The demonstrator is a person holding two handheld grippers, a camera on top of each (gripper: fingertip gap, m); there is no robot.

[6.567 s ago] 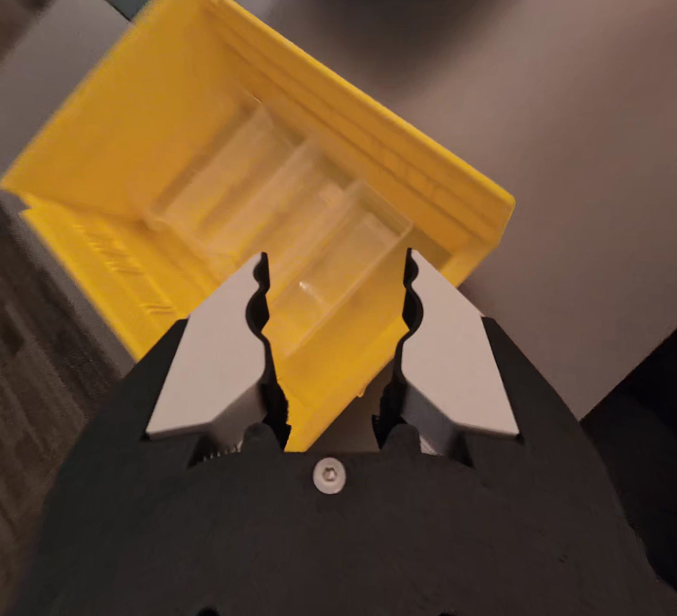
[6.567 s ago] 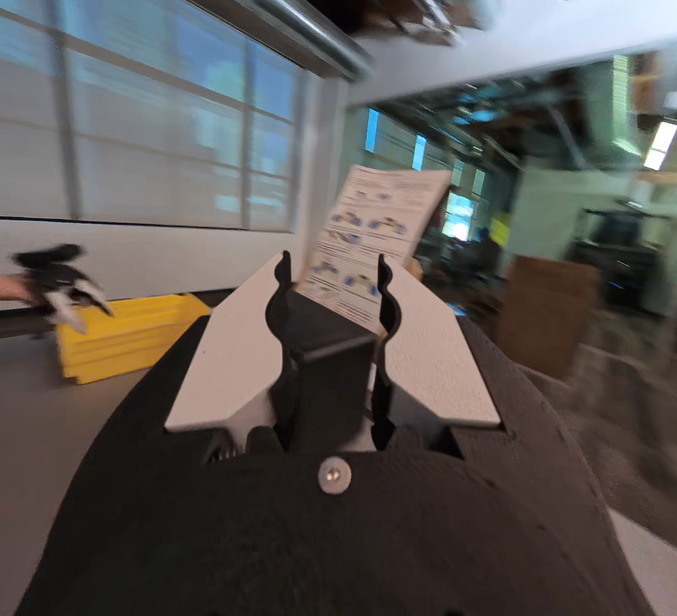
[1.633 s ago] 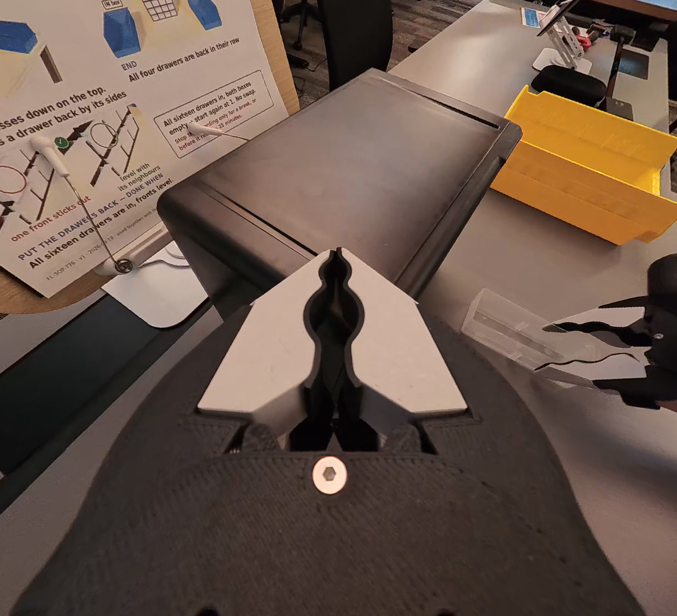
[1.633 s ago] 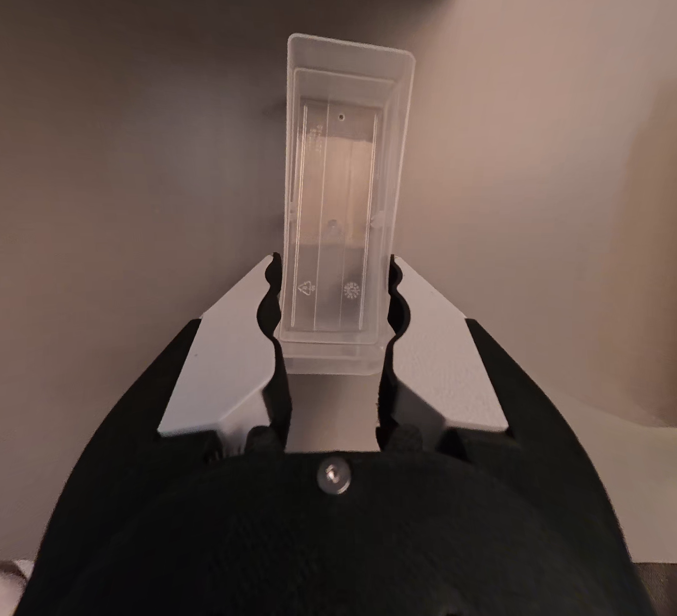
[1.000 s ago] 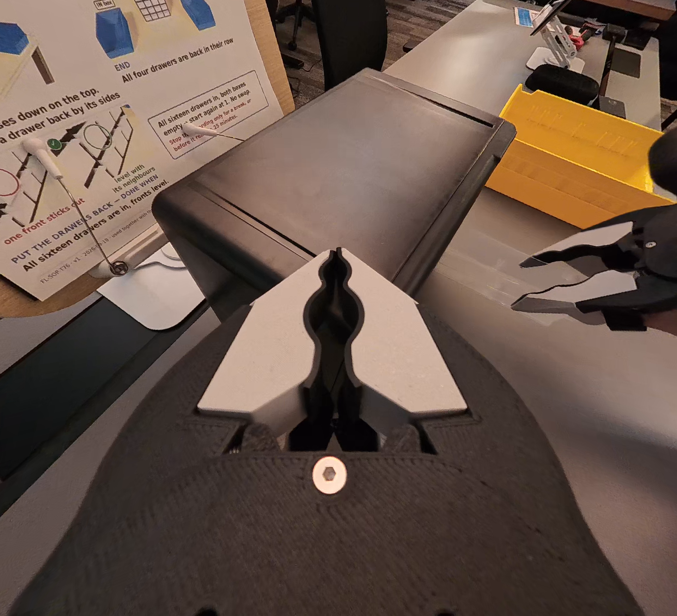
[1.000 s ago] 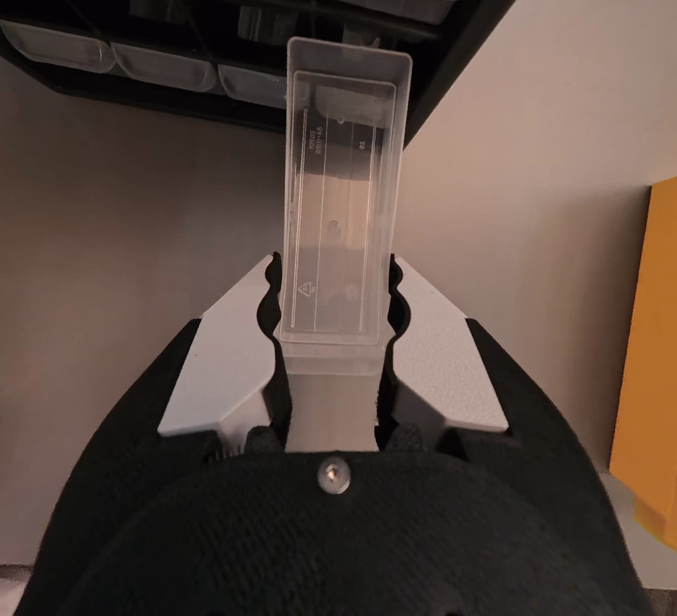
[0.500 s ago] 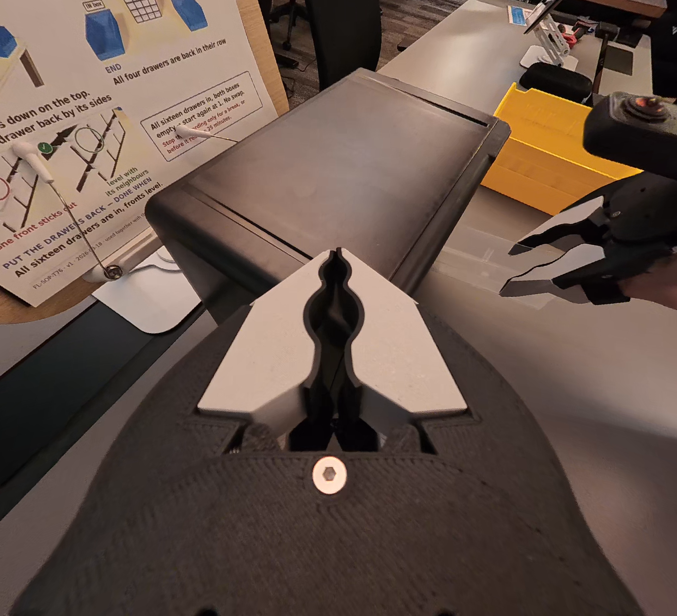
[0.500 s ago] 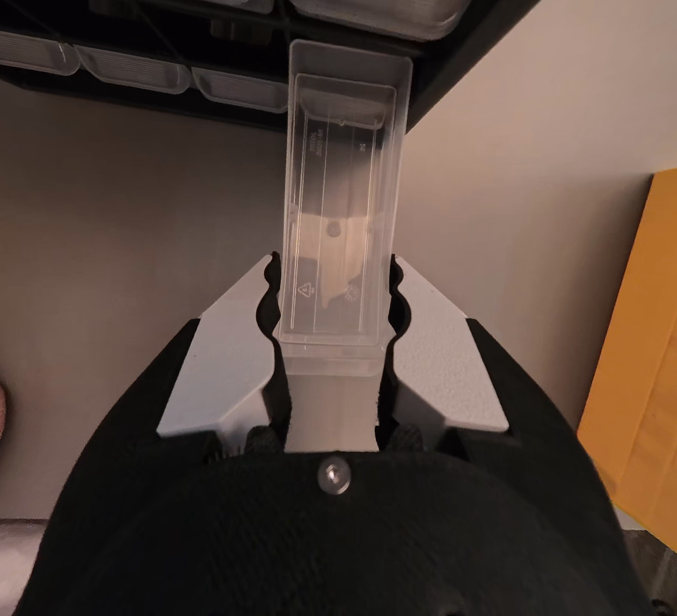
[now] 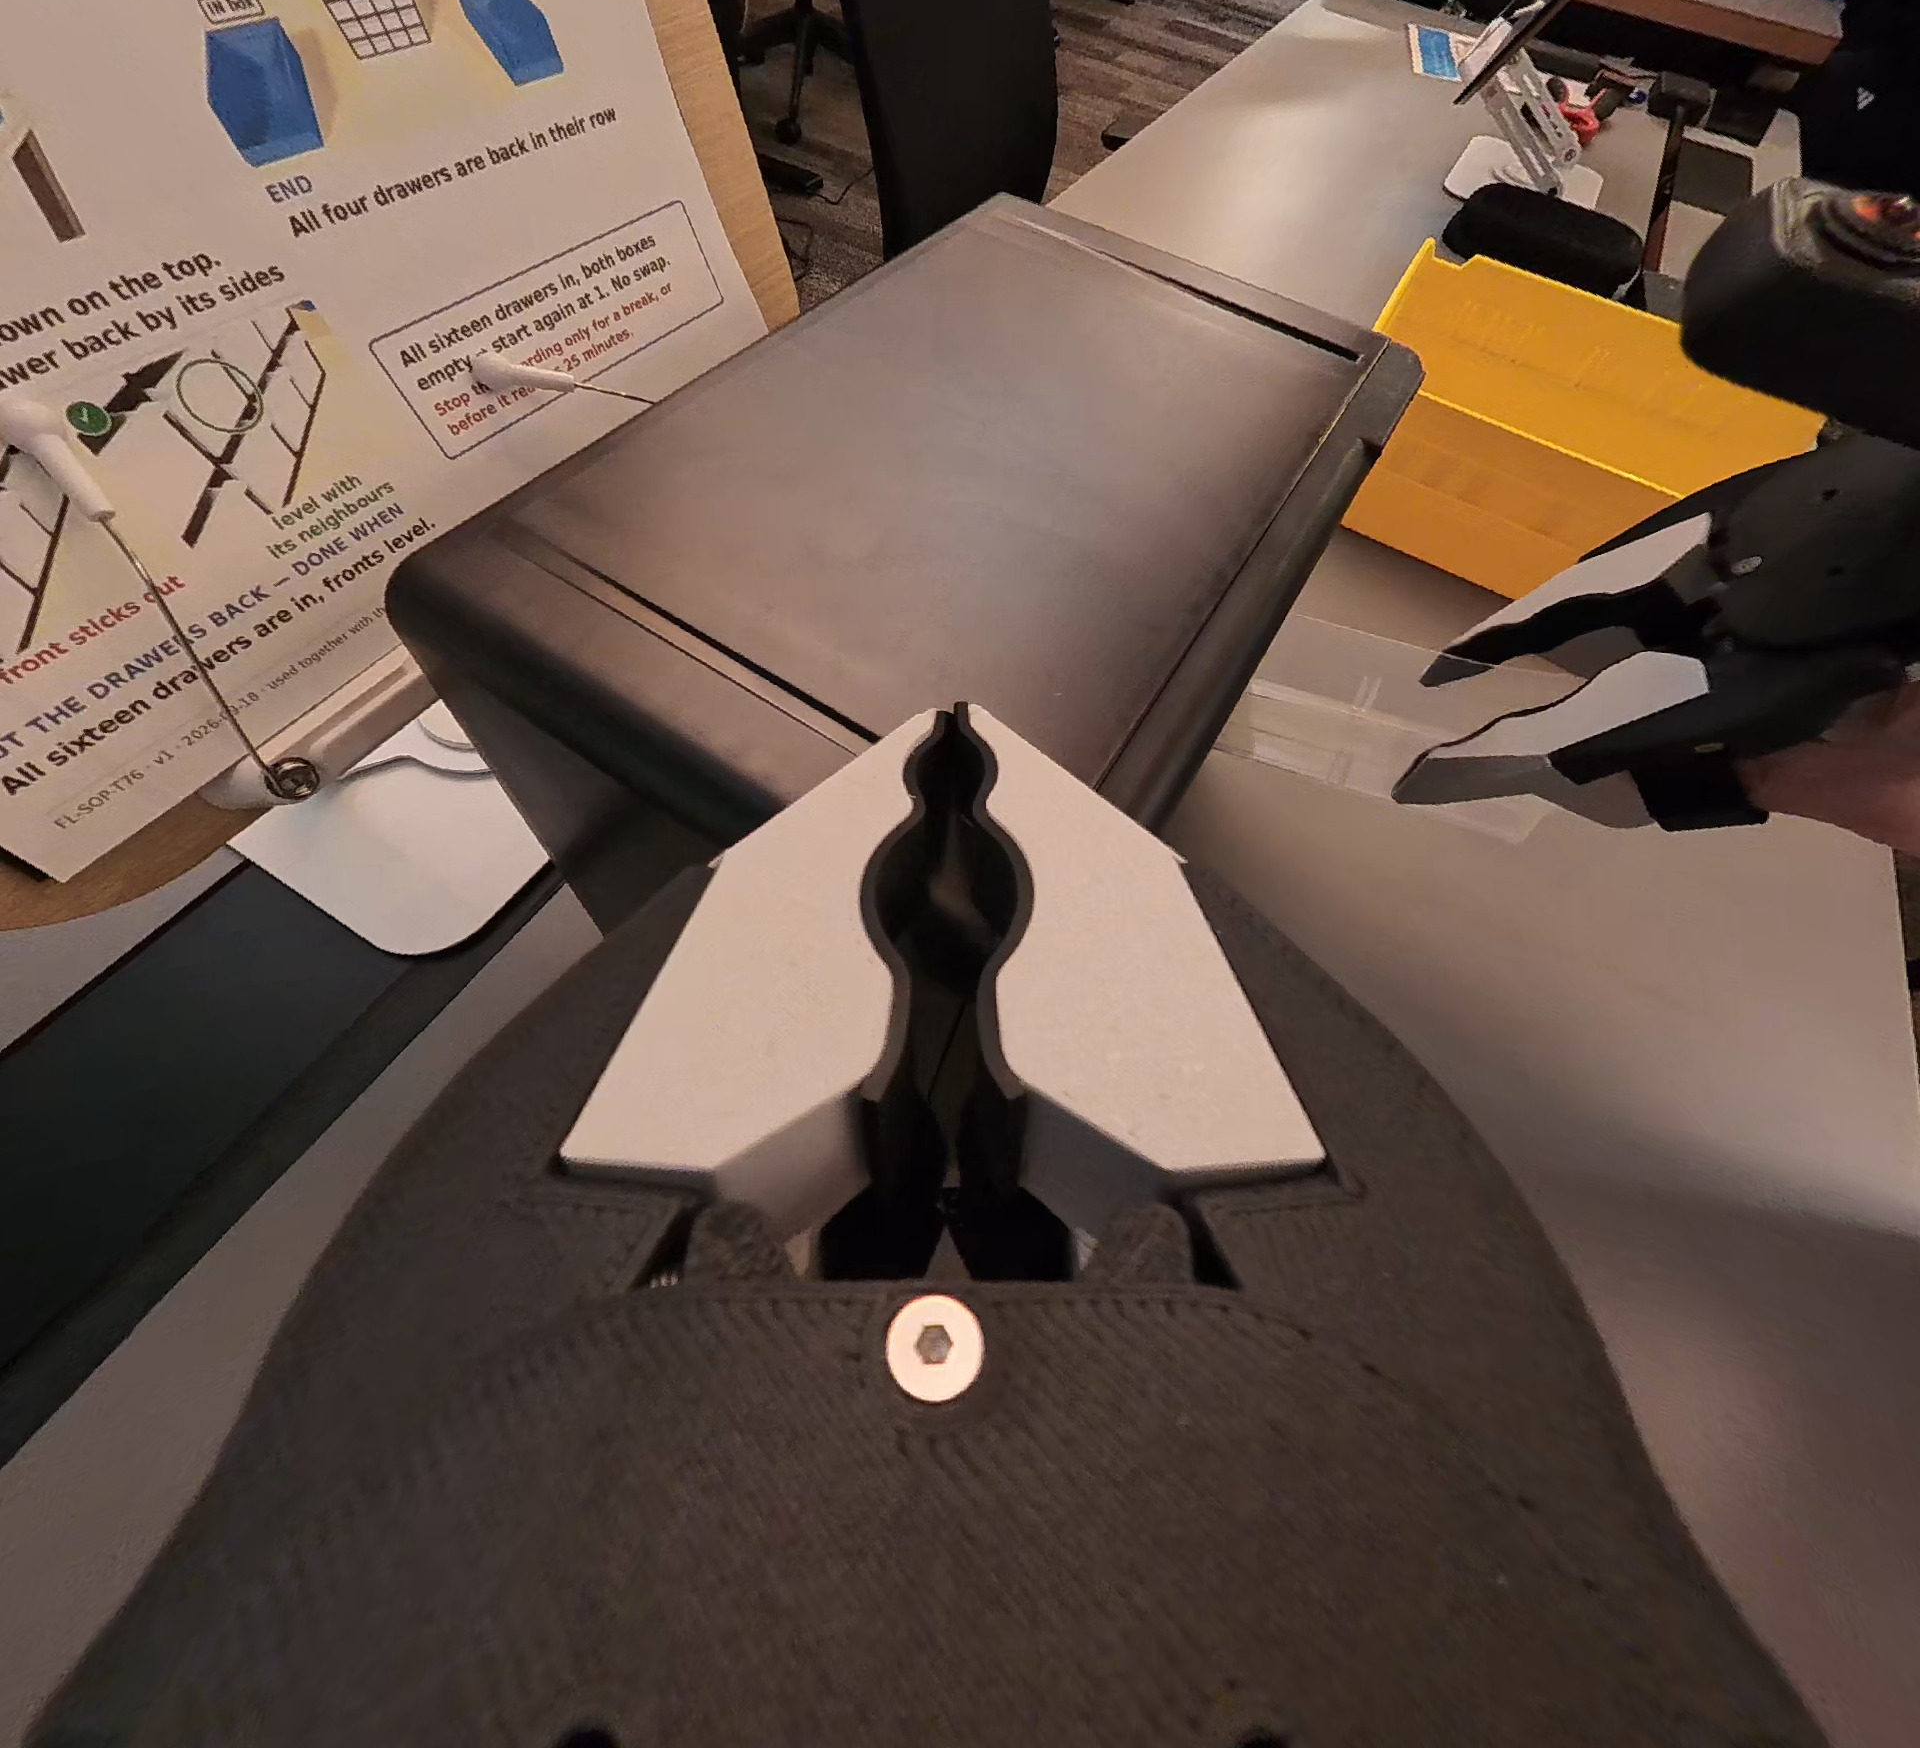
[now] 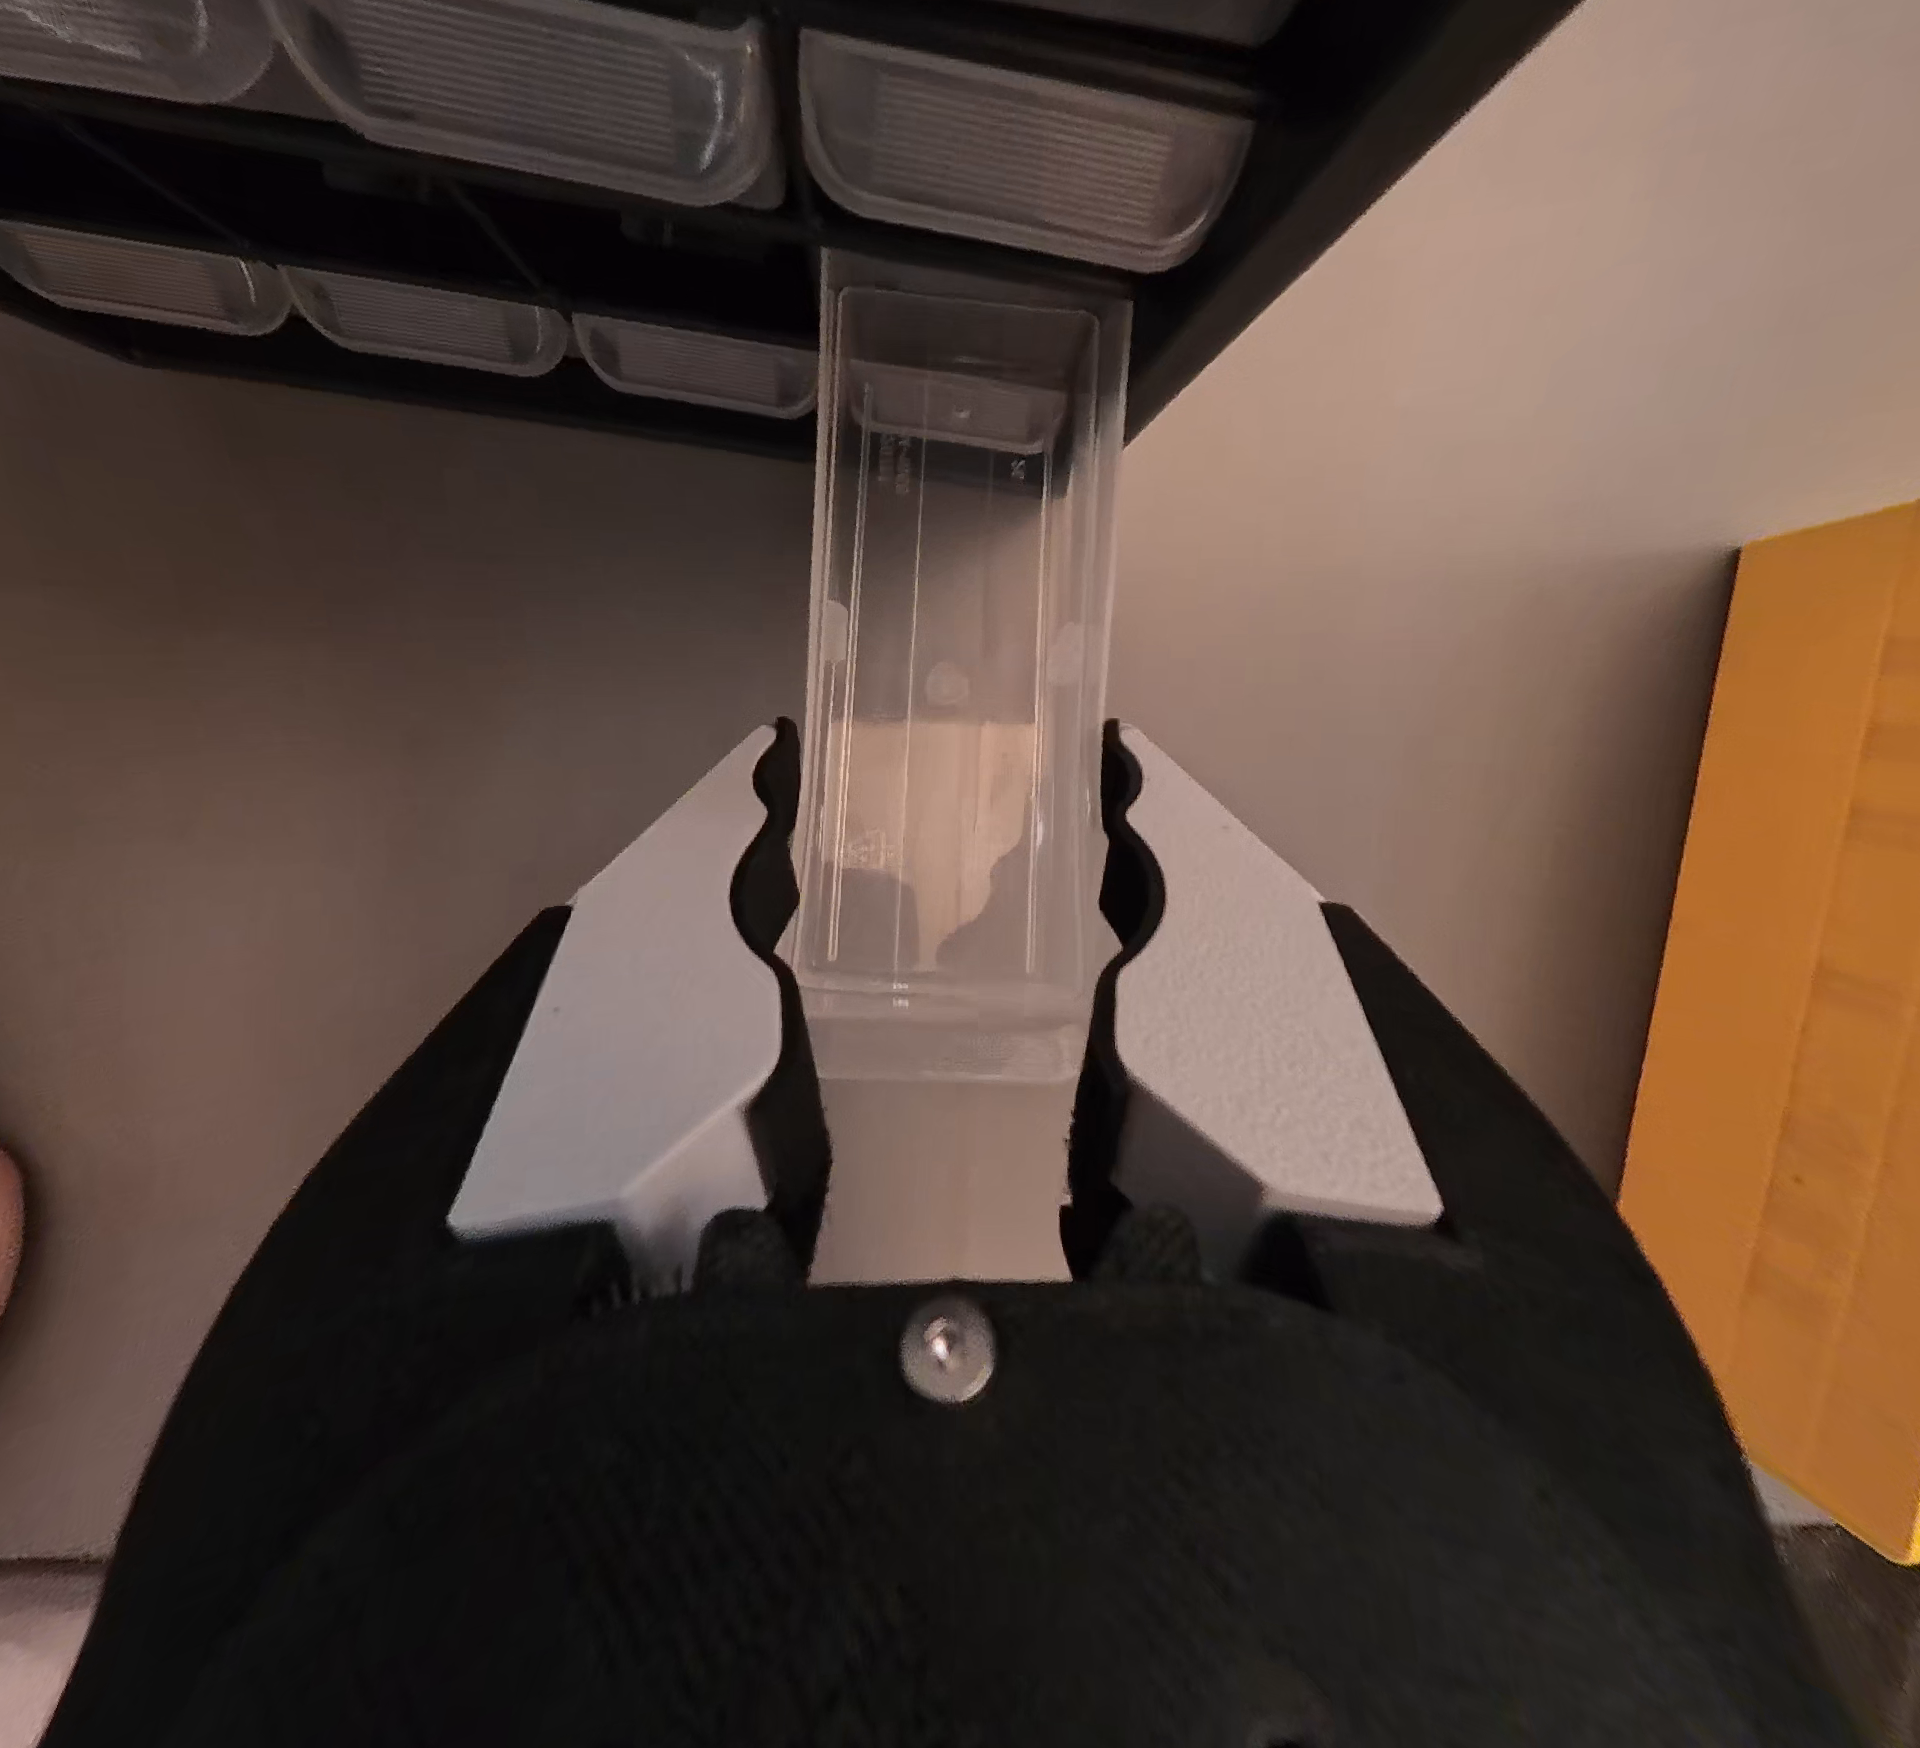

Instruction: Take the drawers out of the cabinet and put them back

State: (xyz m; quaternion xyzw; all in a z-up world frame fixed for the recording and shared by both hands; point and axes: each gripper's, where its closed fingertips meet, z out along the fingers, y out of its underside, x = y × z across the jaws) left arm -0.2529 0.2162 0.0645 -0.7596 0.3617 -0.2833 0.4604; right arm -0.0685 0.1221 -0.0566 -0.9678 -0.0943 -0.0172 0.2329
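The black cabinet point(image 9: 935, 472) lies under my left gripper point(image 9: 957, 713), which is shut and empty with its tips over the cabinet's near top edge. My right gripper point(image 10: 945, 737) is shut on a clear plastic drawer point(image 10: 956, 555), gripping its sides near the front end. The drawer's far end reaches the mouth of the bottom right slot of the cabinet point(image 10: 1309, 160). Several clear drawers point(image 10: 499, 77) sit in the other slots. In the left wrist view the right gripper point(image 9: 1455, 722) holds the drawer point(image 9: 1340, 711) level beside the cabinet's front.
A yellow bin point(image 9: 1538, 431) stands right of the cabinet and shows at the right edge of the right wrist view point(image 10: 1818, 867). An instruction poster point(image 9: 312, 244) stands on a board to the left. The grey table point(image 9: 1558, 1075) runs toward other desks behind. The grippers' ends are close to 25 centimeters from one another.
My right gripper has carried the drawer toward the cabinet, bringing its far end to the bottom right slot. My left gripper stays shut and has hardly moved.
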